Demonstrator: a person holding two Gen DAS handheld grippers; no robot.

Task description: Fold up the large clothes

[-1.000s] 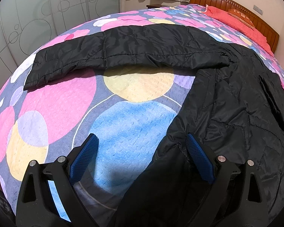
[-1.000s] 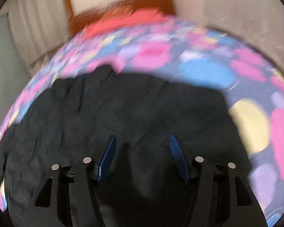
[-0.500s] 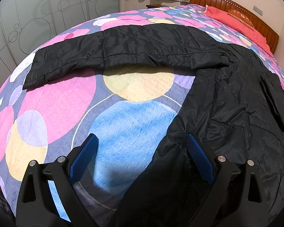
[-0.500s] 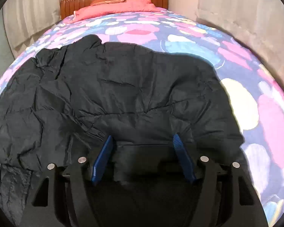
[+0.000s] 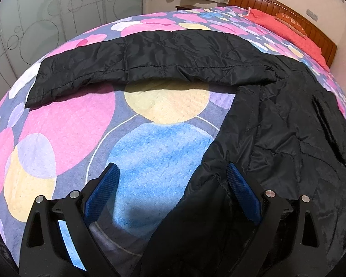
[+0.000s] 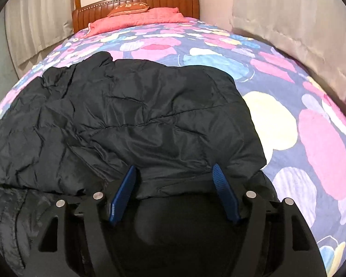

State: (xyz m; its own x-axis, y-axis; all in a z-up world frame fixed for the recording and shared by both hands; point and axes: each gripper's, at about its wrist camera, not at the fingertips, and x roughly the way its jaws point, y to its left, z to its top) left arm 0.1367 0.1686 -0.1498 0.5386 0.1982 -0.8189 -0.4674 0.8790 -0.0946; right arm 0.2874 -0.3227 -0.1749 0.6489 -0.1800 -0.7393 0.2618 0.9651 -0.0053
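I've got both grippers, left (image 5: 170,191) and right (image 6: 174,189), with fingers spread over the black jacket (image 6: 131,120) on the bed (image 5: 64,124).

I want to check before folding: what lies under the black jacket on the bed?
Around the black jacket only the circle-patterned bedspread shows, also below the outstretched sleeve. Anything directly beneath the jacket is covered.

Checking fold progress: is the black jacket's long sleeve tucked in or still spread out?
Spread out. The sleeve lies straight across the bedspread, away from the jacket body, with bare quilt showing beside it.
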